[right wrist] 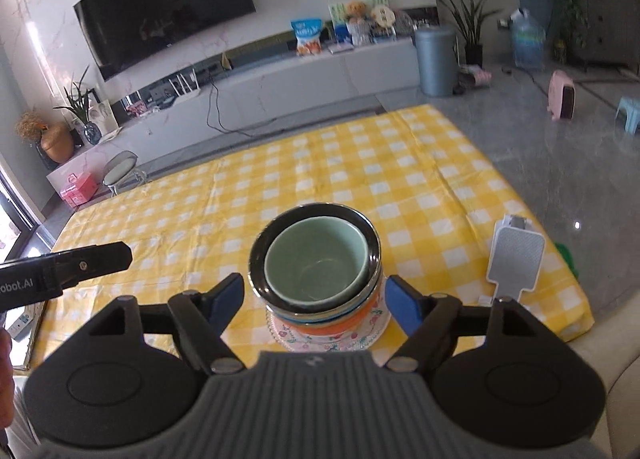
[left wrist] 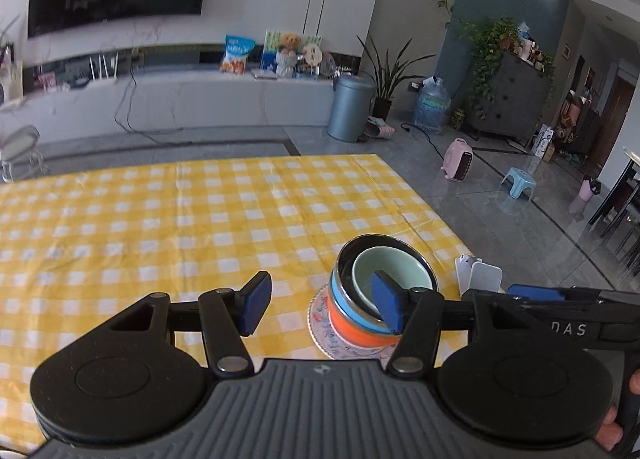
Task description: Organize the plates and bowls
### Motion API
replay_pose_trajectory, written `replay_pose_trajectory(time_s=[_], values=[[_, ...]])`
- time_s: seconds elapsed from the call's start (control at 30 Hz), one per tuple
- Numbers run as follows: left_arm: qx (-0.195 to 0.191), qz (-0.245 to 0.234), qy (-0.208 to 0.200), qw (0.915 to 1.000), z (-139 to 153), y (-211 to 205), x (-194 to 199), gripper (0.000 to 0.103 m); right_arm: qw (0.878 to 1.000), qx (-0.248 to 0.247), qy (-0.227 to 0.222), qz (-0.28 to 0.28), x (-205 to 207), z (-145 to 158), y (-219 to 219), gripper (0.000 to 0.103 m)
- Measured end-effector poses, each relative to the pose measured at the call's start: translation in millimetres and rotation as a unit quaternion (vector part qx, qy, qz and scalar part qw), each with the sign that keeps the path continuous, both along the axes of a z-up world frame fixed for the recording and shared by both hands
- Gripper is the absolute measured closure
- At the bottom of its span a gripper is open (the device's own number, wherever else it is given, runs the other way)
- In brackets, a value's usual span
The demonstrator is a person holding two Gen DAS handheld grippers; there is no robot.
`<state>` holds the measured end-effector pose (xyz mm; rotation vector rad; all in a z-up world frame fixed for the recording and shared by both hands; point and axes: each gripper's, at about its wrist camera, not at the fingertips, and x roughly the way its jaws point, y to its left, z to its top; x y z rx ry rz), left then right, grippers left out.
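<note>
A stack stands on the yellow checked table (left wrist: 160,227) (right wrist: 360,163): a flowered plate (left wrist: 320,329) (right wrist: 372,329) at the bottom, an orange and blue banded bowl with a metal rim (left wrist: 352,319) (right wrist: 320,325) on it, and a pale green bowl (left wrist: 394,271) (right wrist: 316,263) nested inside. My left gripper (left wrist: 322,303) is open and empty, just left of the stack. My right gripper (right wrist: 316,301) is open, with one finger on each side of the stack, holding nothing. The right gripper's body also shows in the left wrist view (left wrist: 560,299).
A white handheld device (right wrist: 516,259) (left wrist: 480,275) lies near the table's right edge. The left gripper's body (right wrist: 68,265) sits at the left of the right wrist view. Beyond the table are a grey floor, a bin (left wrist: 350,107) and a TV cabinet (left wrist: 200,99).
</note>
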<state>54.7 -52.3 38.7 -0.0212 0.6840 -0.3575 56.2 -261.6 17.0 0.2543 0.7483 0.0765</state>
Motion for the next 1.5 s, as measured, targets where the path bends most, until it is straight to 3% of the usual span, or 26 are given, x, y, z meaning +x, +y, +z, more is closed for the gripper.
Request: replay_pose_trajectory(time_s=[0.3,0.47,0.57,0.67,1.1,1.5], values=[[0.040,0.024,-0.092,0.9947,-5,-2,-50,0.035,0.996,-0.022,-0.084,0.005,-52,10,16,0.021],[0.059,0.042,-0.115,0.9907,-12,-7,-68,0.029,0.993,-0.045,-0.112,0.006,-75,8,24,0.018],[0.050,0.048,-0.099,0.9927,-20,-7,-69,0.020,0.993,-0.041,-0.107,0.009,-79,0,23,0.018],[0.038,0.051,-0.081,0.9947,-31,-6,-66,0.020,0.995,-0.044,-0.093,0.009,-78,-13,24,0.018],[0.091,0.051,-0.001,0.9946,-83,-19,-53,0.018,0.993,-0.102,-0.049,0.029,-68,-57,40,0.018],[0.086,0.055,0.020,0.9946,-91,-11,-48,0.018,0.994,-0.102,-0.016,0.035,-57,-72,50,0.018]])
